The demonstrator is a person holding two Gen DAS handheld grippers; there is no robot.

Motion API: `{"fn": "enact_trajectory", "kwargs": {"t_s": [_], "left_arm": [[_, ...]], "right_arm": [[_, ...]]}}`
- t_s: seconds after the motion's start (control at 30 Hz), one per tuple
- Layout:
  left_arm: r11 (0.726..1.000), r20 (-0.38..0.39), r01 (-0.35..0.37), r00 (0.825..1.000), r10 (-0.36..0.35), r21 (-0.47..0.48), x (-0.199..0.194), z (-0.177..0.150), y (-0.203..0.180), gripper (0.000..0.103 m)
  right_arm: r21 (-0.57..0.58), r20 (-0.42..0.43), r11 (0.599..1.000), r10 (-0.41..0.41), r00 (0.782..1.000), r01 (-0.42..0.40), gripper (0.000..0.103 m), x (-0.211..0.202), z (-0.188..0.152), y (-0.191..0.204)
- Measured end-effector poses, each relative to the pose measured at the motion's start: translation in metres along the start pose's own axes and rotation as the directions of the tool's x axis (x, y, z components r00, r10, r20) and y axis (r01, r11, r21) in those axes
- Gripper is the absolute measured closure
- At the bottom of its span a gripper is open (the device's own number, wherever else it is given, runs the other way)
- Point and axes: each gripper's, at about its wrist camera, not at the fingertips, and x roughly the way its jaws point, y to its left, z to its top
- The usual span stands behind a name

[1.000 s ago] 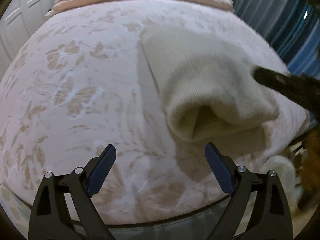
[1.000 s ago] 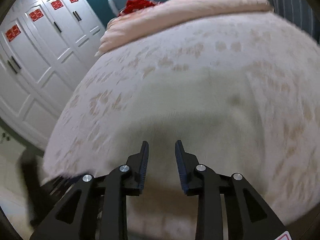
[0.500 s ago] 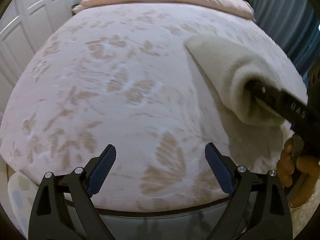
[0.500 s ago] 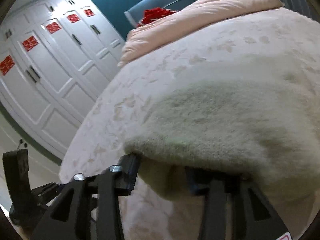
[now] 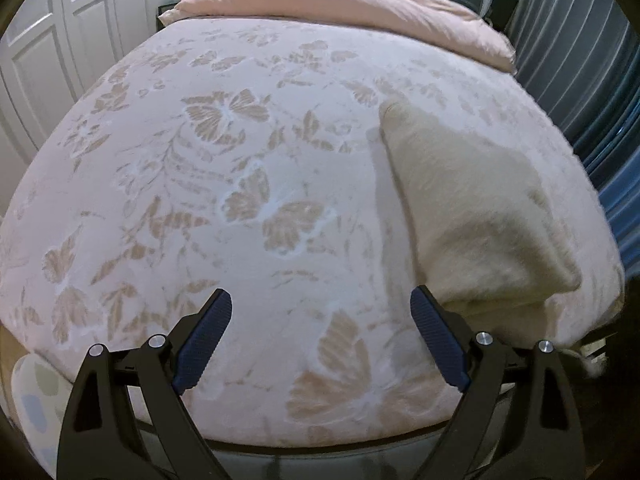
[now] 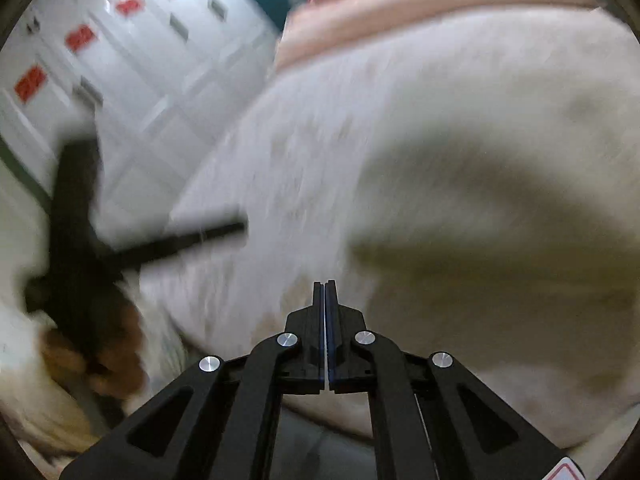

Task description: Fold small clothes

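The cream-coloured fuzzy knit garment (image 5: 472, 216) lies folded over on the right part of the pink bedspread with pale tan leaf and butterfly prints (image 5: 248, 184), its near corner drooping toward the bed's front edge, just beside the right finger of the left gripper (image 5: 322, 338). That left gripper sits low at the foot of the bed, level and pointing up the mattress, its blue-padded fingers (image 5: 204, 338) spread wide with only bedspread between them. In the right wrist view, which is heavily smeared by motion blur, the garment (image 6: 492, 216) fills the right half as a pale shadowed mound, and the right gripper (image 6: 325, 292) points at its left edge with its two fingers pressed flat together, nothing visibly pinched between them. In that same view the left gripper (image 6: 132, 252) appears as a blurred black shape at the left, gripped from below by a bare hand (image 6: 96, 356). Farther off, a rolled pink quilt (image 5: 344, 4) lies across the head of the bed, and white panelled wardrobe doors (image 5: 52, 48) stand along the left wall, carrying red stickers (image 6: 80, 38).
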Motion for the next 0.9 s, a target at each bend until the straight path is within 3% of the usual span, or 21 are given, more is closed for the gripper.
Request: {"fn": "enact_trajectory", "kwargs": {"t_s": [0.1,0.17,0.2,0.23,0.27,0.33,0.37,0.4,0.43,0.5,0.53,0.57,0.6,0.63,0.67,0.7,0.8,0.83,0.9], "left_arm": [[0.998,-0.026,0.064,0.998,-0.064,-0.016,0.011,0.011,-0.017,0.014],[0.994,-0.024,0.106,0.994,-0.106,-0.003,0.016,0.018,-0.037,0.014],[0.994,-0.021,0.104,0.994,-0.104,0.015,0.019,0.02,-0.048,0.014],[0.994,-0.023,0.1,0.995,-0.1,0.033,0.022,0.022,-0.058,0.014],[0.993,-0.029,0.104,0.994,-0.102,0.06,0.027,0.025,-0.071,0.014],[0.99,-0.029,0.107,0.994,-0.104,0.097,0.031,0.03,-0.089,0.014],[0.988,-0.026,0.111,0.994,-0.108,0.108,0.033,0.033,-0.095,0.014],[0.987,-0.026,0.11,0.994,-0.107,0.116,0.035,0.036,-0.101,0.013],[0.986,-0.03,0.113,0.993,-0.11,0.12,0.038,0.04,-0.106,0.013],[0.986,-0.046,0.12,0.992,-0.116,0.116,0.048,0.048,-0.115,0.013],[0.987,-0.055,0.117,0.992,-0.112,0.11,0.052,0.05,-0.118,0.013],[0.987,-0.059,0.119,0.992,-0.113,0.106,0.056,0.053,-0.121,0.013],[0.988,-0.058,0.113,0.993,-0.108,0.106,0.058,0.055,-0.124,0.013],[0.989,-0.056,0.103,0.994,-0.097,0.11,0.059,0.055,-0.126,0.013],[0.988,-0.051,0.089,0.995,-0.083,0.125,0.059,0.056,-0.13,0.013],[0.987,-0.048,0.078,0.996,-0.072,0.137,0.059,0.056,-0.132,0.013],[0.984,-0.031,0.052,0.998,-0.047,0.172,0.057,0.055,-0.135,0.013],[0.983,-0.035,0.045,0.999,-0.04,0.178,0.059,0.054,-0.136,0.013],[0.984,-0.049,0.045,0.998,-0.037,0.172,0.064,0.054,-0.135,0.013]], "right_arm": [[0.066,0.109,0.989,-0.139,0.984,0.133,0.1,-0.039,0.038,-0.038],[0.125,0.097,0.963,-0.253,0.963,0.24,0.099,-0.04,0.046,-0.076],[0.128,0.011,0.919,-0.378,0.926,0.374,0.103,-0.025,0.043,-0.104],[0.087,-0.106,0.869,-0.478,0.872,0.487,0.103,-0.005,0.032,-0.133],[0.096,-0.113,0.875,-0.463,0.879,0.474,0.103,-0.002,0.027,-0.139],[0.188,-0.062,0.898,-0.394,0.917,0.399,0.103,-0.022,0.033,-0.139],[0.197,-0.033,0.902,-0.384,0.923,0.383,0.101,-0.031,0.039,-0.134],[0.197,0.021,0.905,-0.387,0.922,0.376,0.088,-0.04,0.049,-0.125],[0.194,0.059,0.902,-0.404,0.913,0.386,0.066,-0.045,0.062,-0.118],[0.197,0.084,0.901,-0.408,0.909,0.386,0.039,-0.044,0.081,-0.124],[0.188,0.061,0.9,-0.411,0.909,0.394,0.038,-0.033,0.093,-0.132],[0.181,0.019,0.893,-0.421,0.907,0.411,0.038,-0.016,0.1,-0.14],[0.18,-0.018,0.891,-0.421,0.907,0.417,0.046,-0.006,0.101,-0.149],[0.184,-0.059,0.894,-0.406,0.912,0.409,0.094,0.003,0.103,-0.163],[0.195,-0.097,0.907,-0.36,0.928,0.372,0.093,0.012,0.103,-0.172],[0.208,-0.069,0.914,-0.341,0.938,0.348,0.094,0.009,0.105,-0.17],[0.193,0.063,0.916,-0.37,0.927,0.353,0.095,-0.019,0.109,-0.154],[0.216,0.065,0.912,-0.369,0.927,0.348,0.095,-0.023,0.104,-0.157],[0.226,-0.048,0.885,-0.408,0.912,0.408,0.094,0.004,0.093,-0.183]]}}
